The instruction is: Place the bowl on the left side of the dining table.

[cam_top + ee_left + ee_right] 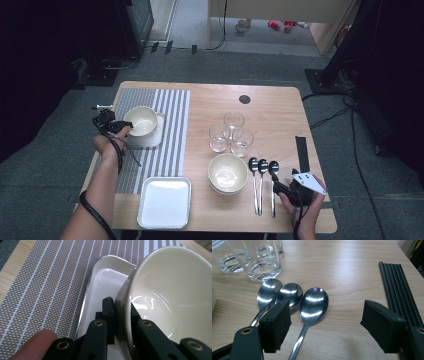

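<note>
A cream bowl (141, 120) (170, 290) sits tilted in a white square dish (159, 131) (100, 282) on a striped placemat (170, 115) (45, 277) at the table's left. My left gripper (126, 131) (120, 312) is shut on the bowl's near rim, one jaw inside and one outside. Three steel spoons (262, 167) (313, 302) lie side by side at the front right. My right gripper (277, 184) (329, 322) stands open just above the handle of the rightmost spoon, holding nothing.
Three clear glasses (231, 132) (259, 260) stand mid-table. Stacked cream bowls (227, 172) sit left of the spoons. Another white square dish (164, 202) lies at the front edge. Black chopsticks (301, 150) (397, 282) lie along the right edge.
</note>
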